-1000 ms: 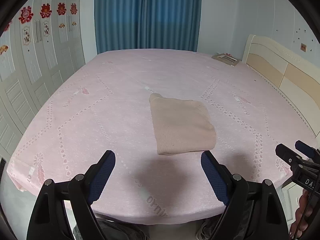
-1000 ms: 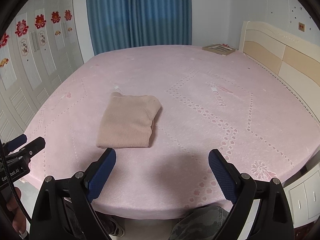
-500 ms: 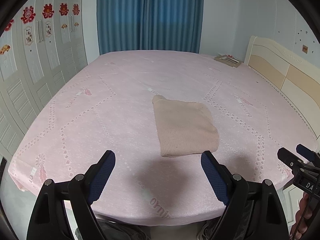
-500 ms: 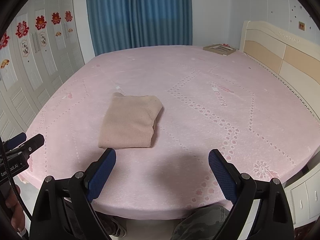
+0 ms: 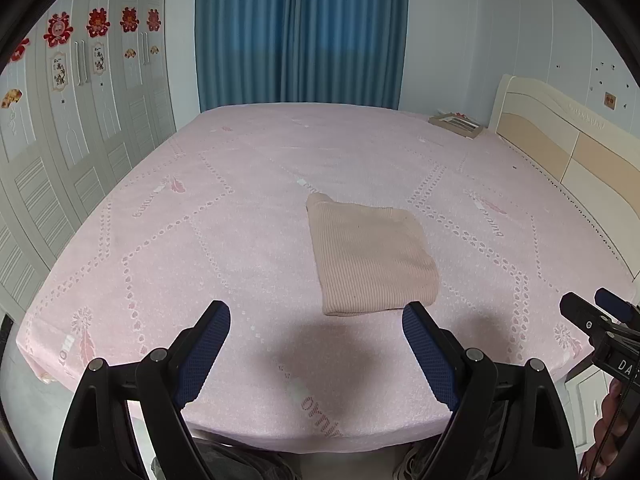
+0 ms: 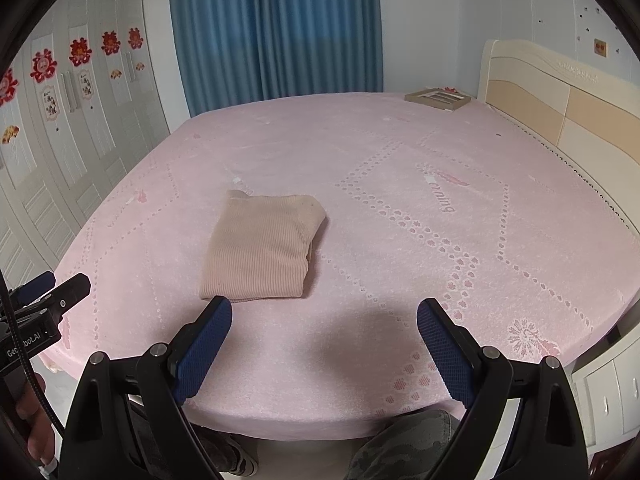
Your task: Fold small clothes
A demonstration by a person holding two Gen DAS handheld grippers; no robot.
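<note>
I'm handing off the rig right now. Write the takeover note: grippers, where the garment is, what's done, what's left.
Left gripper: open, empty, hanging over the near edge of the bed.
Right gripper: open, empty, also short of the cloth.
Beige knit garment: lies on the pink cover as a compact folded rectangle, touched by neither gripper.
Done: the fold looks finished.
Left: no other clothes in view; a flat box sits by the headboard. Check for a next piece.
</note>
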